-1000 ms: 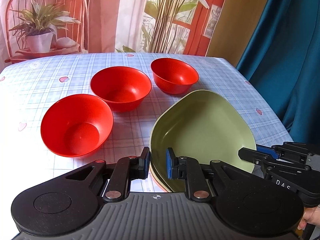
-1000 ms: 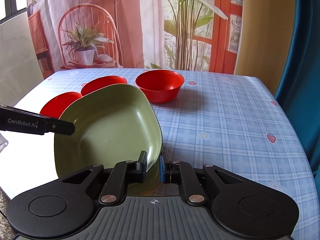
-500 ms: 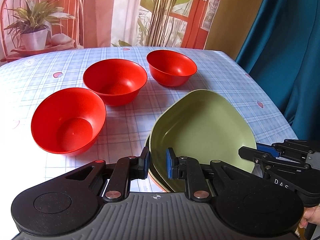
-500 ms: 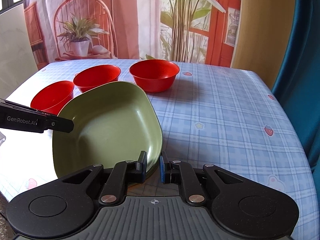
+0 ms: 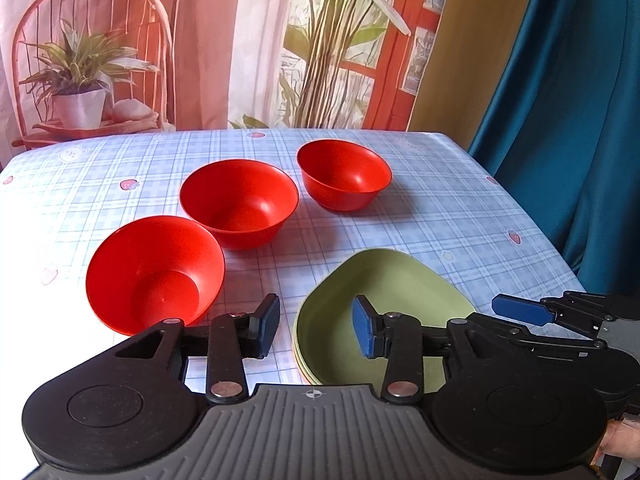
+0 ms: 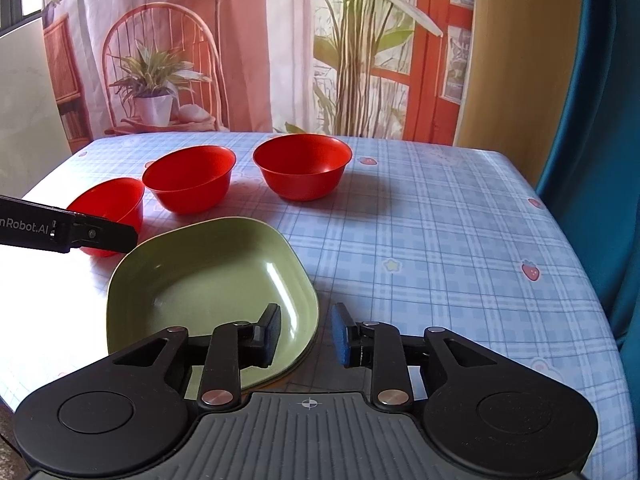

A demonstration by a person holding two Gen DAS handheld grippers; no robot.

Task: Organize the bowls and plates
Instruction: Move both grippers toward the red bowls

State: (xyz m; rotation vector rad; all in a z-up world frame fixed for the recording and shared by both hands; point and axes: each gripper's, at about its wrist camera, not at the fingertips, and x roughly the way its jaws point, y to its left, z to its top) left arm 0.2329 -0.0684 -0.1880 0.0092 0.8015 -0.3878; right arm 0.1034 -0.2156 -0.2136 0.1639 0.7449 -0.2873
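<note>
Green plate (image 5: 394,292) atop stacked plates, three empty red bowls (image 5: 240,200) behind, both tongs (image 5: 316,326) (image 6: 305,334) opening, gripping nothing.

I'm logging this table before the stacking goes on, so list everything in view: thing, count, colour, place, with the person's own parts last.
Bowls: three, red, in a diagonal row on the table: near, middle, far.
Plate stack: green plate on top, other rims under it, count unclear, near table edge.
Tablecloth: one, blue check with strawberries, covering the table.
Backdrop: one, printed chair and plants, behind the table.
Curtain: one, teal, at the right.
Left gripper: black, jaws opening astride the stack's rim.
Right gripper: black, jaws opening astride the opposite rim.
</note>
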